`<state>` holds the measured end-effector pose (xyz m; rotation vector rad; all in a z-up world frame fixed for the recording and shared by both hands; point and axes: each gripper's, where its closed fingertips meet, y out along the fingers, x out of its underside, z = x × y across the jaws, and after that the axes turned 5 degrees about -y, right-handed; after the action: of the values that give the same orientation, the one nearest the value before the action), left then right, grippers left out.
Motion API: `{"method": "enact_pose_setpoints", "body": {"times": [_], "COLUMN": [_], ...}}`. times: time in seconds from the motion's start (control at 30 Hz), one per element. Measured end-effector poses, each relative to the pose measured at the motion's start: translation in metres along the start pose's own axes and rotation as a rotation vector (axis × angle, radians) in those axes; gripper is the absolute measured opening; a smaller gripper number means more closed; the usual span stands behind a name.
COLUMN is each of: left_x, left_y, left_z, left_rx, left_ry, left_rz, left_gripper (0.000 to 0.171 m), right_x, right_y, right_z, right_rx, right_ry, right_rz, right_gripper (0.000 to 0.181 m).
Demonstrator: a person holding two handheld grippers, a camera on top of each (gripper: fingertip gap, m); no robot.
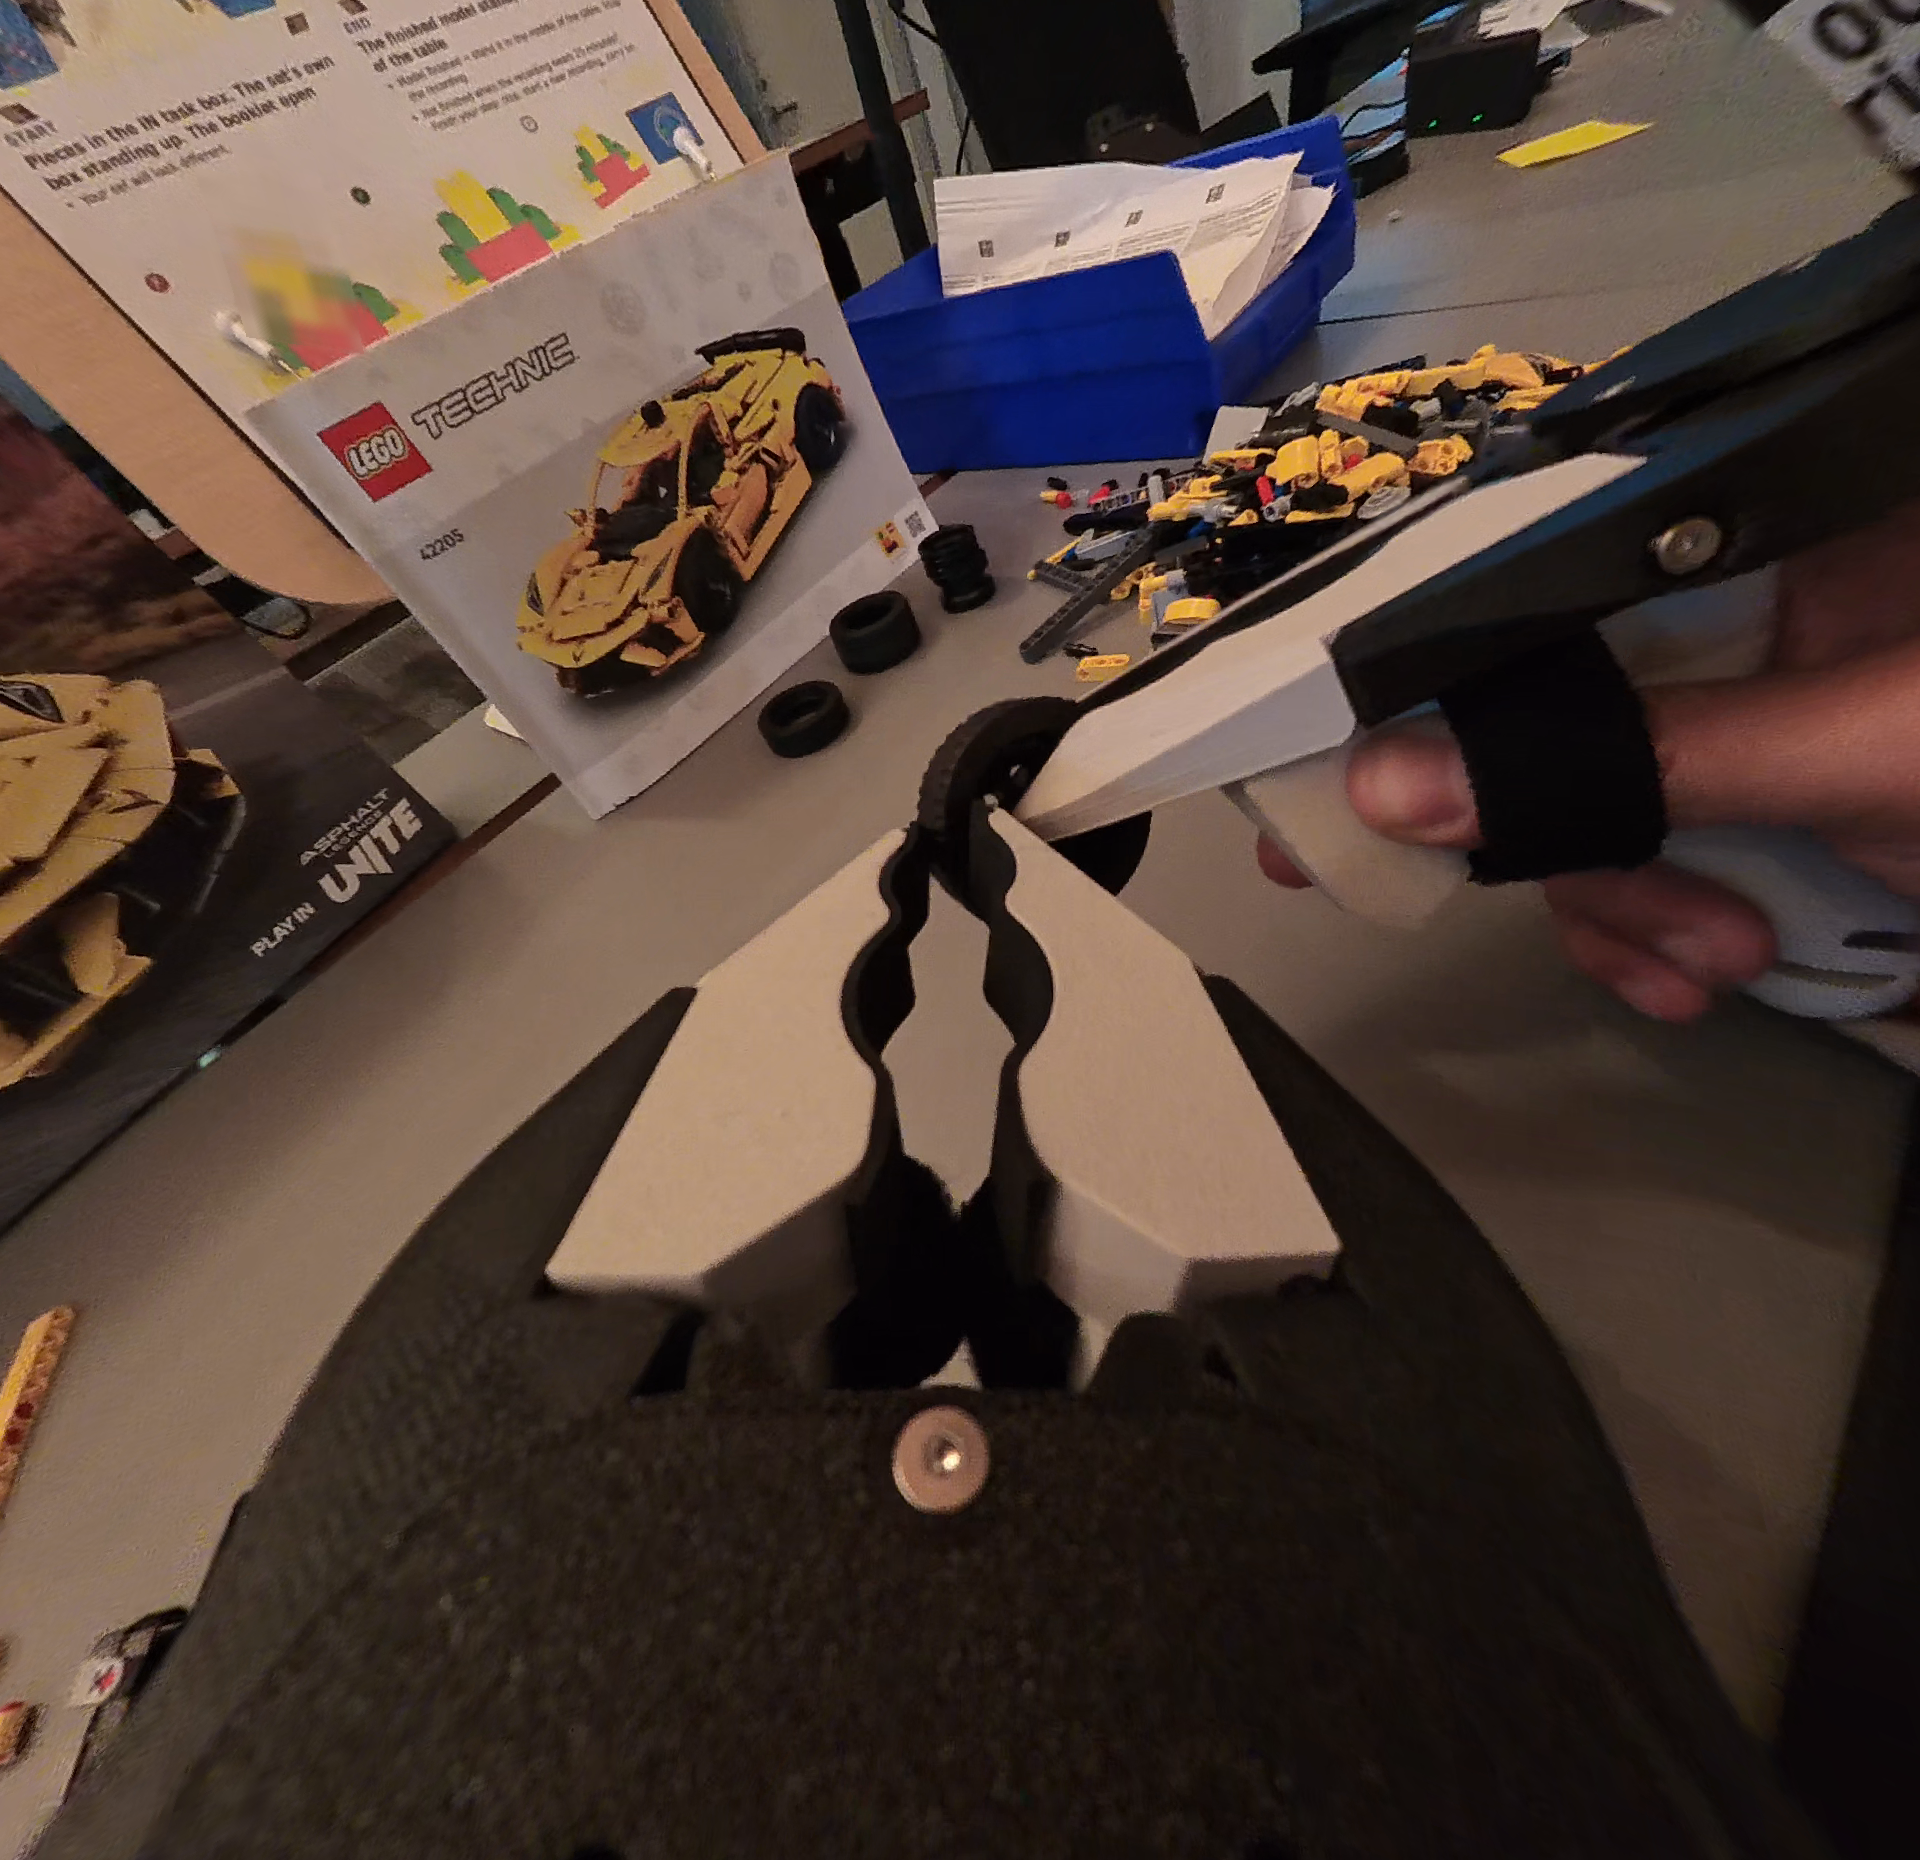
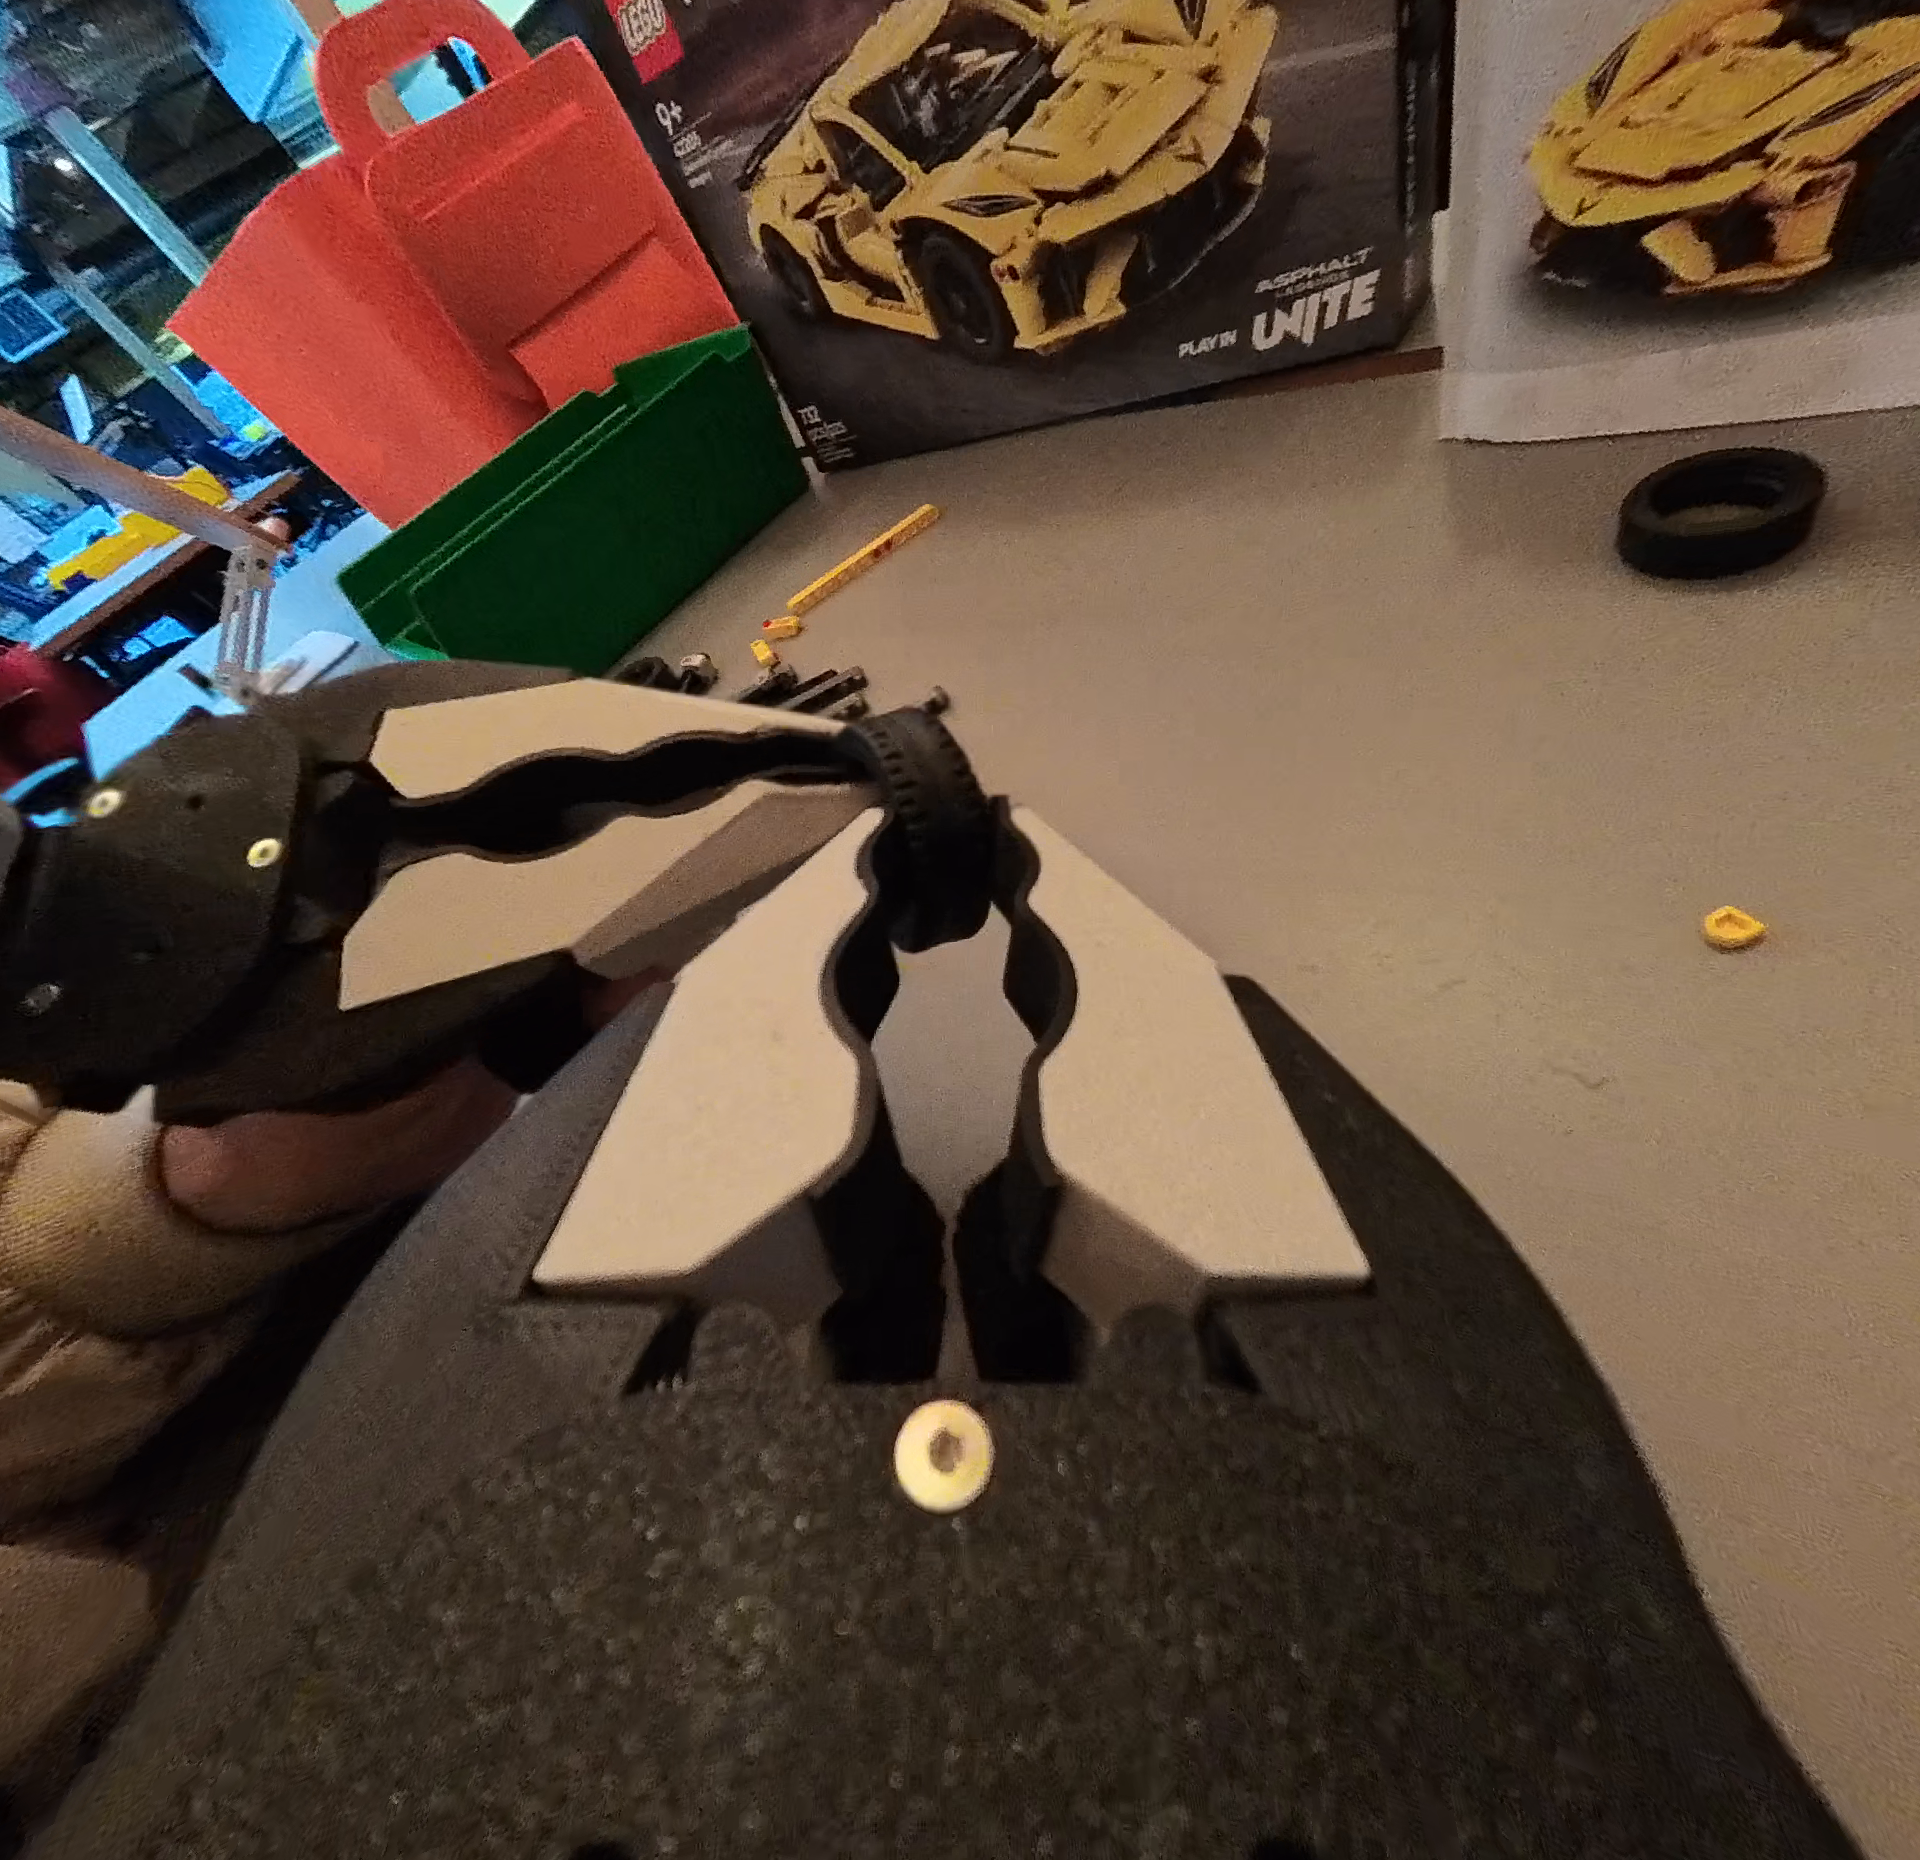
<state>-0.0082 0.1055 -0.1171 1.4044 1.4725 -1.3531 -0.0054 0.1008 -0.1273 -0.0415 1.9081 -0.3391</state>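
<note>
A small black wheel with a treaded tyre (image 1: pixel 951 771) is held above the grey table between both grippers. My left gripper (image 1: pixel 951 839) is shut on it from below in the left wrist view. It enters the right wrist view from the left (image 2: pixel 857 761). My right gripper (image 2: pixel 948 834) is shut on the same wheel (image 2: pixel 925 782), with a black part of it hanging between the fingers. In the left wrist view the right gripper (image 1: pixel 1023 782) comes in from the right, with a hand on its handle.
An instruction booklet (image 1: pixel 623 480) stands behind, with loose tyres (image 1: pixel 802 717) in front of it. A pile of yellow and black parts (image 1: pixel 1299 480) and a blue bin (image 1: pixel 1039 366) lie to the right. The set box (image 2: pixel 1039 200), a green bin (image 2: pixel 603 532), an orange bin (image 2: pixel 436 252) and a yellow beam (image 2: pixel 862 558) are at the left. Both grippers' tips are close together, under 4 cm apart.
</note>
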Motion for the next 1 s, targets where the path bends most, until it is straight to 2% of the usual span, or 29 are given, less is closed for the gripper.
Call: {"method": "enact_pose_setpoints", "body": {"times": [0.1, 0.4, 0.47, 0.5, 0.57, 0.6, 0.63, 0.7, 0.77, 0.87, 0.93, 1.0], "left_x": [0.002, 0.008, 0.003, -0.007, -0.006, 0.003, 0.008, 0.009, 0.01, -0.019, -0.04, -0.052], "left_y": [0.001, 0.002, -0.001, -0.006, -0.008, -0.007, -0.006, -0.004, -0.007, -0.021, -0.03, -0.038], "left_z": [-0.002, 0.0, 0.003, 0.008, 0.01, -0.001, -0.011, -0.006, 0.0, 0.003, 0.013, 0.025], "left_rx": [-0.023, -0.065, -0.063, -0.059, -0.126, -0.173, -0.164, 0.03, 0.169, 0.243, 0.328, 0.441], "left_ry": [0.037, 0.043, 0.028, 0.014, 0.052, 0.075, 0.014, -0.229, -0.403, -0.416, -0.44, -0.5], "left_rz": [-0.017, -0.073, -0.044, 0.0, -0.007, -0.045, -0.059, -0.013, 0.01, 0.202, 0.317, 0.356], "left_gripper": [0.006, 0.005, 0.0, 0.0, 0.0, 0.0, 0.0, 0.0, 0.0, 0.004, 0.023, 0.036], "right_x": [0.0, 0.006, 0.006, 0.005, -0.002, -0.001, -0.001, -0.002, -0.018, -0.051, -0.054, -0.068], "right_y": [0.002, 0.004, 0.001, -0.005, -0.016, -0.016, -0.014, -0.008, -0.016, -0.042, -0.046, -0.065], "right_z": [0.002, 0.007, 0.019, 0.043, 0.056, 0.051, 0.041, 0.023, 0.005, -0.014, -0.025, -0.047], "right_rx": [0.016, -0.007, 0.07, 0.167, 0.089, 0.071, 0.045, -0.106, -0.352, -0.599, -0.666, -0.818], "right_ry": [-0.034, 0.01, 0.015, 0.016, 0.189, 0.168, 0.134, 0.224, 0.409, 0.492, 0.466, 0.404], "right_rz": [-0.005, -0.031, -0.031, -0.026, 0.028, 0.022, 0.027, 0.05, 0.148, 0.347, 0.36, 0.469], "right_gripper": [0.015, 0.015, 0.014, 0.014, 0.014, 0.013, 0.014, 0.014, 0.014, 0.014, 0.014, 0.015]}}
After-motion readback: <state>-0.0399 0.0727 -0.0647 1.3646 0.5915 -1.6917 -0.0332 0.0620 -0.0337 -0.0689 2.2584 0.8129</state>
